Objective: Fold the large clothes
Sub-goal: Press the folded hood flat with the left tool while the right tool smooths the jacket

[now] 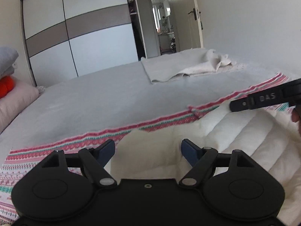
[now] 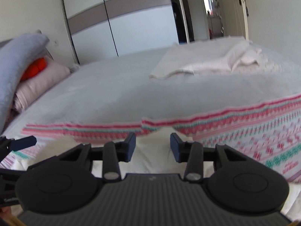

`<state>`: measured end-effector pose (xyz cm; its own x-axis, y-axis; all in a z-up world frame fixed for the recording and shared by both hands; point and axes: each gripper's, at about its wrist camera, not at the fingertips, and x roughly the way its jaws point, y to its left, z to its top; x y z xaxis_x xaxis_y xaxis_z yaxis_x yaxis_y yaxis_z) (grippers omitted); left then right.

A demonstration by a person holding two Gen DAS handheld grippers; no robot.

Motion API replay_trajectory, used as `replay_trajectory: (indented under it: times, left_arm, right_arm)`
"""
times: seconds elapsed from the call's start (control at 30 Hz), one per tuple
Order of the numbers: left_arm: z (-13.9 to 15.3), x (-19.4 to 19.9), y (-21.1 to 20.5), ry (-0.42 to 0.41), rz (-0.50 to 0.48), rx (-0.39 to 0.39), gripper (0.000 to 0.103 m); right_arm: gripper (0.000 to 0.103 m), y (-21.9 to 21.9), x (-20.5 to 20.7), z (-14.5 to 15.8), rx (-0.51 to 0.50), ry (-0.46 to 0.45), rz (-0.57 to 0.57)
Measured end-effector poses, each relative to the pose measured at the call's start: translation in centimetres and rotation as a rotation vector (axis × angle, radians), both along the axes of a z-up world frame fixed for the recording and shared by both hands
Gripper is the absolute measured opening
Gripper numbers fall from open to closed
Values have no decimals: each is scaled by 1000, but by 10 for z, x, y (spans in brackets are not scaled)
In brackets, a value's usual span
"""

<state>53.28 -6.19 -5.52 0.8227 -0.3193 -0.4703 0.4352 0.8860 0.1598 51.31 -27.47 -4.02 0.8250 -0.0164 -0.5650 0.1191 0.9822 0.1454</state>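
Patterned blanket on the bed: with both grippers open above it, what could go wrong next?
Neither the left gripper nor the right gripper holds anything. Both hover over the white quilted lining, so a grab may miss the patterned blanket edge. The fold may also shift, leaving edges uneven.

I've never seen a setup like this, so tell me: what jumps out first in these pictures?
The black left tongs and right tongs fill the near edge of each view, both open over a white padded garment. That garment lies at the near side of the bed on a cloth with pink and teal patterned bands. Farther back, a crumpled pale cloth rests on the grey bedspread.
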Motion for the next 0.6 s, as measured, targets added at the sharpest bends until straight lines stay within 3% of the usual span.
replay_trajectory:
  times: [0.07,0.13,0.2,0.37,0.5,0.6]
  left_arm:
    - [-23,9,13,46,12,-14,79]
    - [-32,19,32,116,22,-127,79]
    - [-33,23,39,151,22,-188,79]
    - [-23,18,28,151,52,-157,81]
    - [7,-21,30,84,22,-192,79]
    - [22,-54,15,33,-49,-150,79]
  right_arm:
    - [37,5,-5,-16,-32,27,37]
    - [37,14,-17,-30,-68,18,66]
    - [36,21,-25,-39,-102,-8,62]
    - [37,25,-25,-31,-123,-3,52]
    - [41,8,-58,-4,6,-39,54]
    - [42,-7,-92,13,73,-33,24]
